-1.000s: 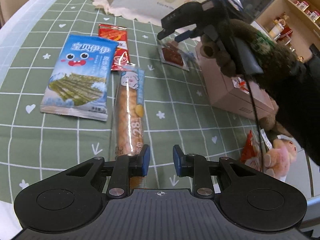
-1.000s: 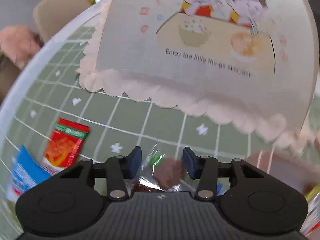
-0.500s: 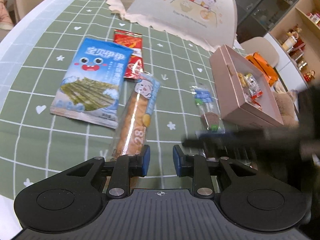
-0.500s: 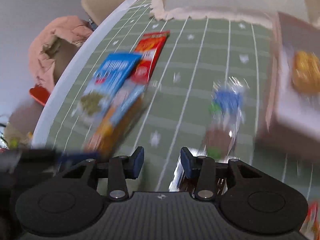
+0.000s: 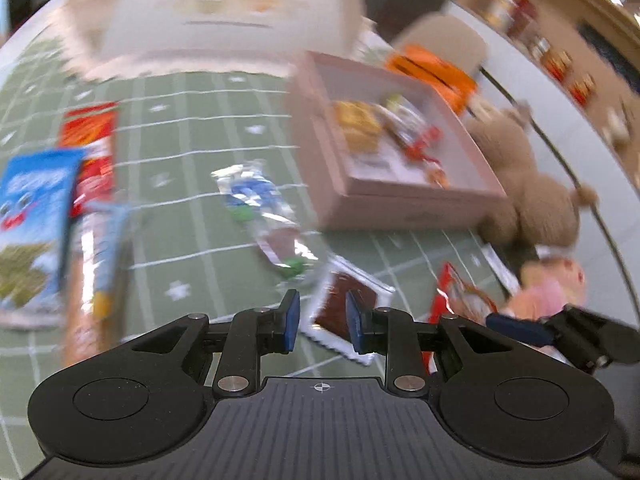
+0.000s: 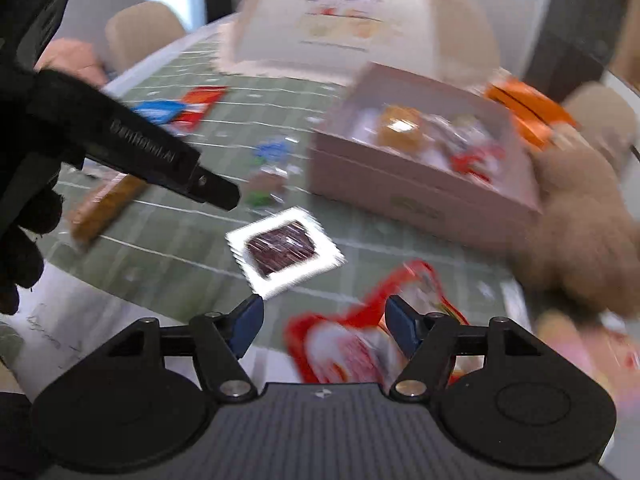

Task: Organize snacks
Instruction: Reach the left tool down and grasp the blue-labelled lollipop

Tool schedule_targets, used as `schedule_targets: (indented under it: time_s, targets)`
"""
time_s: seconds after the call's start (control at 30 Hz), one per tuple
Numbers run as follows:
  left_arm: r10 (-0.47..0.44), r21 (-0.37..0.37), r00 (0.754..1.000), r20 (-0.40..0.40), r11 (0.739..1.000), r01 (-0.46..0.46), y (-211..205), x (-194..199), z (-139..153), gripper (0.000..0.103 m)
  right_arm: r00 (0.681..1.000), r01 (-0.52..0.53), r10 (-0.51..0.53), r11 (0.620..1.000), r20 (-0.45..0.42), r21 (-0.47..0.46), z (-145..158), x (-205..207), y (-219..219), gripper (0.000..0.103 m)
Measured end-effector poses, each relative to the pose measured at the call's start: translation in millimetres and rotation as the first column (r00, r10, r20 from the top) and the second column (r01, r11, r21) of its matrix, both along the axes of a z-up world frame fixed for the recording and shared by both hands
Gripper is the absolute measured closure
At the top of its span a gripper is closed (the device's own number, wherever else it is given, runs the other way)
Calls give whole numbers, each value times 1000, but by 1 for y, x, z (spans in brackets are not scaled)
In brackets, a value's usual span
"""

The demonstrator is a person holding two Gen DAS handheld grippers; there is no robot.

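The right gripper (image 6: pixel 322 326) is seen with jaws just opened wide, nothing between them; a red snack bag (image 6: pixel 352 344) lies right beneath, a white-edged brown sachet (image 6: pixel 285 255) just ahead, the pink box (image 6: pixel 420 184) farther ahead. The left gripper (image 5: pixel 322 322) is held slightly apart, empty, over the same sachet (image 5: pixel 345 308)

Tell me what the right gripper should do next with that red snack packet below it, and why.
Probably lower the right gripper onto the red packet and close: its jaws have just been opening, empty, right above it, and the pink box sits nearby.
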State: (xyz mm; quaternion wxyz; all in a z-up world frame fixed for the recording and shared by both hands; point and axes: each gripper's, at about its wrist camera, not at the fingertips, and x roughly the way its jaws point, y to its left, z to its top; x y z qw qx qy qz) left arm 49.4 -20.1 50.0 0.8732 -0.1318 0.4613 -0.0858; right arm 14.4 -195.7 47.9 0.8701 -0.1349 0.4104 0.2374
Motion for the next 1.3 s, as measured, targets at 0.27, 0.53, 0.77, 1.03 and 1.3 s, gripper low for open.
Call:
schedule_targets:
  time_s: [0.27,0.53,0.77,1.03,1.3]
  targets:
    - [103,155,994,38,982,-107,-14,55,-7,74,986,155,-152,987,-62,49,-10,-4,-49,35]
    - [93,234,996,6,968,-92,-8,30,-24,73,976,202,-196,978,-96,55,-27,-3,-59,34]
    - [125,181,990,-60,977,-112,9,-20,-25,79,989,136,-129,983,-69,125,-20,2,-41,34]
    - [261,36,964,-40,965,-260,39,-58,-8,79,998,-57,55,989,20,136,-9,40,32,33]
    - [334,44,941,-44,942,-332,61,-87,3,79,984,-163,163,987,76,-4,-37,72,125,51]
